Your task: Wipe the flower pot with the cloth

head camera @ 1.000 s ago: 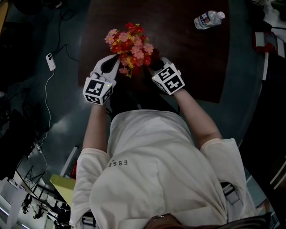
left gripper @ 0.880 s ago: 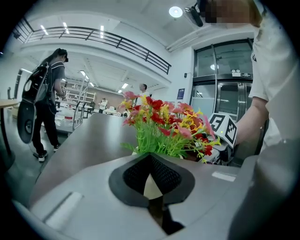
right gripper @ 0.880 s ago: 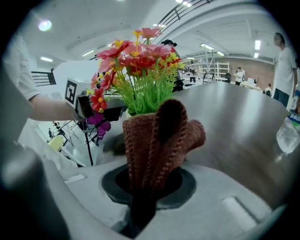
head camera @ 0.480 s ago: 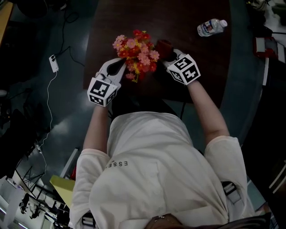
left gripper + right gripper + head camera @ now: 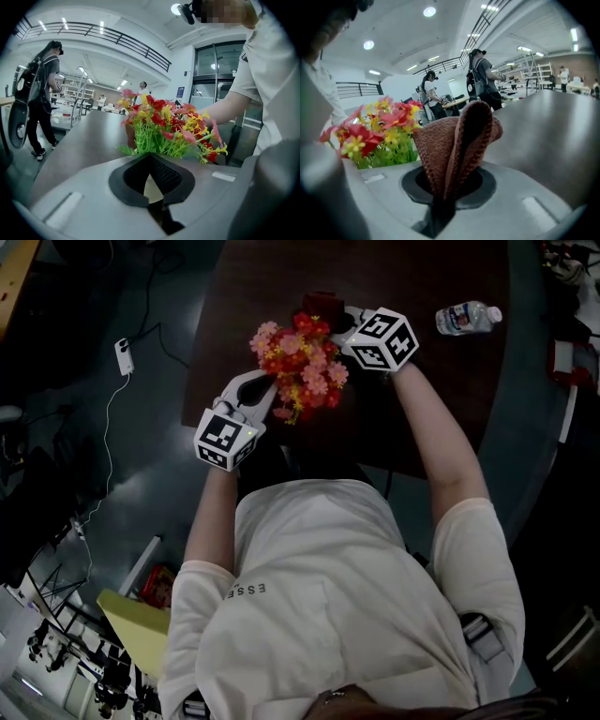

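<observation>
Head view: left gripper, jaws together on nothing, sits near-left of the flower pot, which is under its flowers. Right gripper, pinching the cloth, has swung from the pot's near side to its far right, so wiping seems under way.

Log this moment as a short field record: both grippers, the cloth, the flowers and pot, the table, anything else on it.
Left gripper: jaws closed on a pale object just under the flowers, apparently the flower pot
Right gripper: shut on the brown cloth, which stands folded above the jaws
Flowers: red, pink and yellow, between the grippers
Cloth touching pot: cannot tell
Table: dark brown
Also there: water bottle on its side, off to the right
</observation>
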`<state>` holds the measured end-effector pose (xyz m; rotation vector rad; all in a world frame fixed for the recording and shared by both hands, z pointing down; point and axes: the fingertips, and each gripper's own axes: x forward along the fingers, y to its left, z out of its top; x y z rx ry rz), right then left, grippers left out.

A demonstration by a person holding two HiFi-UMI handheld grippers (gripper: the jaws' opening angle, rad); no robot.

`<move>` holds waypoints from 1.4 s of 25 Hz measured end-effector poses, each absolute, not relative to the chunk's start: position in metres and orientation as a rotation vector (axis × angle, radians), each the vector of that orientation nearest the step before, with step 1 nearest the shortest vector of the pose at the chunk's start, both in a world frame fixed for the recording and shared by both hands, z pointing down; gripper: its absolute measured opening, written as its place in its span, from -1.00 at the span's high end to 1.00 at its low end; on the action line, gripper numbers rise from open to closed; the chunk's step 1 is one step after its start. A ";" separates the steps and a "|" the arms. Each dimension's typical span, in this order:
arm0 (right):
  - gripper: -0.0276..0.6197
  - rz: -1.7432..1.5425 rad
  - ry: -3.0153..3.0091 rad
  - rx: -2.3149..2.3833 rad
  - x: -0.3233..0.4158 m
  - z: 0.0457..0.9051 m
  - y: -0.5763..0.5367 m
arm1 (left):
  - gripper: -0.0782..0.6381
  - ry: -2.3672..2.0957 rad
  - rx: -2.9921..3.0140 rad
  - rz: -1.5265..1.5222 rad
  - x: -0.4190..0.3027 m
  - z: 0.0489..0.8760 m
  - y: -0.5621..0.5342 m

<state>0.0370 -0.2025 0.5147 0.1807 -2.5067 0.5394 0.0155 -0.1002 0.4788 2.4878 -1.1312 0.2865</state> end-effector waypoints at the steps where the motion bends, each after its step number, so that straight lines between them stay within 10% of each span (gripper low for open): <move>1: 0.77 0.586 -2.513 0.118 0.029 0.515 -0.201 | 0.74 -1.137 2.483 0.283 0.016 0.479 -0.101; 14: 0.77 0.771 -2.424 -0.245 0.015 0.529 -0.180 | 0.74 -1.220 2.441 0.254 0.012 0.477 -0.099; 35: 0.77 0.574 -2.482 0.942 0.136 0.478 -0.151 | 0.74 -1.473 2.429 0.112 -0.020 0.426 -0.100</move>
